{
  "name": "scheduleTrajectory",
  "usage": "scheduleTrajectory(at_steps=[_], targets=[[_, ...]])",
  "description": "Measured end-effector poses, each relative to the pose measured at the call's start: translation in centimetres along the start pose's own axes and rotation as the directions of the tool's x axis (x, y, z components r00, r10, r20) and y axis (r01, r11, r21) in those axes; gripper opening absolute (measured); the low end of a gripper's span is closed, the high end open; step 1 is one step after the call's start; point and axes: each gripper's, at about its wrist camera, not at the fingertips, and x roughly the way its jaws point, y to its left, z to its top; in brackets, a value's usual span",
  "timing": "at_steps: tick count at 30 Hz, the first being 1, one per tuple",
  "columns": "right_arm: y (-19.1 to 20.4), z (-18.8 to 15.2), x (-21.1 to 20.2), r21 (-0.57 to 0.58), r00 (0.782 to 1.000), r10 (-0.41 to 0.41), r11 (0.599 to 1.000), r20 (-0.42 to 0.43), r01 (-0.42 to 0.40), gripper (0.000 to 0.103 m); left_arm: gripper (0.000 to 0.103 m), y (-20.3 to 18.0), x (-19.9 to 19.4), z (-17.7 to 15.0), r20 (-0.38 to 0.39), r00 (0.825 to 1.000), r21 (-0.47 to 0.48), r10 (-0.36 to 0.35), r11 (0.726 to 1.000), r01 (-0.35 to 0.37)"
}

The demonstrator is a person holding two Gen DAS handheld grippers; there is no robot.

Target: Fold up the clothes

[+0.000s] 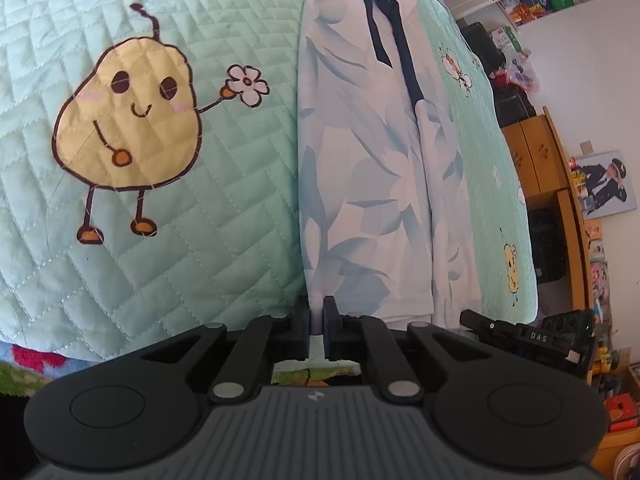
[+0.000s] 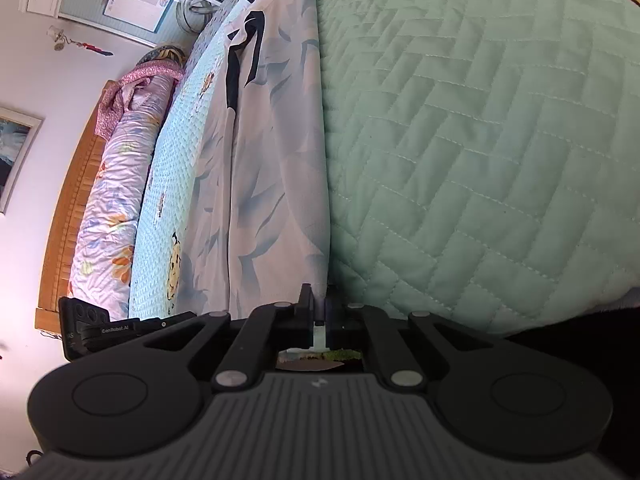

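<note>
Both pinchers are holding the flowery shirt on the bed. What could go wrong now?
1. The left gripper and right gripper each pinch only a thin bit of the shirt's edge, so it may slip out when lifted.
2. The dark ribbon lies loose on top and could bunch up inside the fold.

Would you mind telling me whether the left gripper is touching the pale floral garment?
Touching. The left wrist view shows the left gripper with its fingers closed on the near hem of the floral garment, fabric pinched between them.
</note>
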Motion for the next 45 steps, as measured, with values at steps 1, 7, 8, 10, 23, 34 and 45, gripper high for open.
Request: scheduleTrajectory(at_steps=[1,7,8,10,23,34,45], targets=[[0.0,0.0,0.0,-0.002,1.000,-0.002,1.000,-0.001,0.002,0.005,0.005,0.0,0.0,0.0,-0.003,1.000,0.005,0.002,1.000,-0.002],[-0.3,0.2,0.3,0.024,1.000,0.003,1.000,-0.004,-0.003,0.005,0.005,0.4,0.1,0.0,-0.016,1.000,0.009,0.009,1.000,-0.009],[-0.4,0.2,0.4,0.029,1.000,0.005,1.000,-0.004,-0.005,0.005,0.005,0.4,0.1,0.0,-0.017,1.000,0.010,0.011,1.000,-0.010],[-0.4,0.1,0.4,0.035,1.000,0.004,0.999,-0.003,-0.004,0.005,0.005,0.3,0.2,-0.1,-0.016,1.000,0.017,0.016,1.000,-0.016],[-0.5,-0.1,0.2,0.067,0.999,0.035,0.997,0.014,-0.036,0.005,0.004,0.4,-0.1,-0.3,0.033,0.999,-0.001,-0.011,1.000,0.012],[1.1,1.5,-1.8,0.060,0.977,0.202,0.977,0.070,-0.207,0.005,0.004,-0.7,-2.0,1.4,0.121,0.977,-0.025,-0.176,0.983,0.181],[6.0,9.8,-2.0,0.003,0.910,0.387,0.920,0.149,-0.392,0.005,0.004,-2.8,-4.5,9.3,0.303,0.894,-0.062,-0.330,0.929,0.364]])
